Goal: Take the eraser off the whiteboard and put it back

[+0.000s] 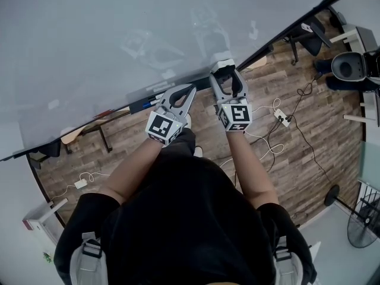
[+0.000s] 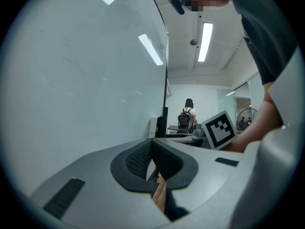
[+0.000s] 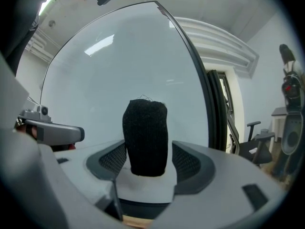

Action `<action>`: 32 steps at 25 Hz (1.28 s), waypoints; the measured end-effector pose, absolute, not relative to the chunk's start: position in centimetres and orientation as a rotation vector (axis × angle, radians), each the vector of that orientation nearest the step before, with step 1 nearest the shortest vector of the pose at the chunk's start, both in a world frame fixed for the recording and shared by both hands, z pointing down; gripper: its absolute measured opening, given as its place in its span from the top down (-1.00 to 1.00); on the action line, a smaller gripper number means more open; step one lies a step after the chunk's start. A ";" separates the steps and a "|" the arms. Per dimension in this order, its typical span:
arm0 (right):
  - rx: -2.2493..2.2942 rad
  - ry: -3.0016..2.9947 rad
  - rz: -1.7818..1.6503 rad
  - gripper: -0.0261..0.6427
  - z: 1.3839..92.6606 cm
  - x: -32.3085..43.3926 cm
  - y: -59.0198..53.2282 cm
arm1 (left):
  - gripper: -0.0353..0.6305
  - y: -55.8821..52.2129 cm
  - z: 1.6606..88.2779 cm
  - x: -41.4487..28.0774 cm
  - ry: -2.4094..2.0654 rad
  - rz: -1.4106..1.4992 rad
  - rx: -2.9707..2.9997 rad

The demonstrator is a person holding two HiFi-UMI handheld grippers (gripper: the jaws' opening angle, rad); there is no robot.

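Note:
The eraser (image 3: 145,137), black felt on a white body, sits against the whiteboard (image 3: 119,70) between the jaws of my right gripper (image 3: 148,152). A narrow gap shows between the felt and the right pad (image 3: 187,162), so the pads do not press on it. In the head view the right gripper (image 1: 224,71) reaches to the board's lower edge, with the eraser's white back (image 1: 223,63) at its tip. My left gripper (image 1: 189,90) is just to its left, level beside the whiteboard (image 1: 119,40), its tips together and empty. The left gripper (image 2: 152,145) shows its pads meeting.
Markers (image 1: 147,104) lie on the board's ledge left of the grippers. On the wood floor below are a power strip with cables (image 1: 281,117), a chair (image 1: 350,67) and a fan (image 1: 362,225). A person with a backpack (image 2: 187,119) stands far off.

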State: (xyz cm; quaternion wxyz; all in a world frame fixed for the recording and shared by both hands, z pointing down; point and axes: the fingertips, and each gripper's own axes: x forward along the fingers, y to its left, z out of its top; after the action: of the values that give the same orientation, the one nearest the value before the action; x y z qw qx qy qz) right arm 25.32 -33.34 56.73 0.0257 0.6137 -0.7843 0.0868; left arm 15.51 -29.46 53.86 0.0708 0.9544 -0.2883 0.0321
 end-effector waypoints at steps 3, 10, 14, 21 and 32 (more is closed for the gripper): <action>1.904 -2.422 0.274 0.05 56.3 25.5 -32.8 | 0.91 -29.1 53.4 14.9 -0.883 0.094 2.871; 1.910 -2.434 0.216 0.03 53.9 25.7 -30.1 | 0.91 -27.2 52.7 13.2 -0.934 0.101 2.875; 1.889 -2.480 0.168 0.03 51.5 25.1 -27.9 | 0.91 -25.4 51.8 11.8 -0.979 0.106 2.885; 1.765 -2.610 0.093 0.04 46.6 22.2 -23.5 | 0.91 -22.4 48.5 8.8 -1.058 0.068 2.877; 1.503 -2.822 -0.014 0.04 41.5 16.3 -15.7 | 0.91 -15.0 44.0 4.7 -1.167 0.056 2.915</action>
State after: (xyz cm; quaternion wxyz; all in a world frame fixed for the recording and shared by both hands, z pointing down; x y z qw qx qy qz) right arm 16.29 -15.69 41.52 -0.0279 0.4698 -0.8823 -0.0044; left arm 4.68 -15.03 44.01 0.0007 0.9282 -0.3715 0.0179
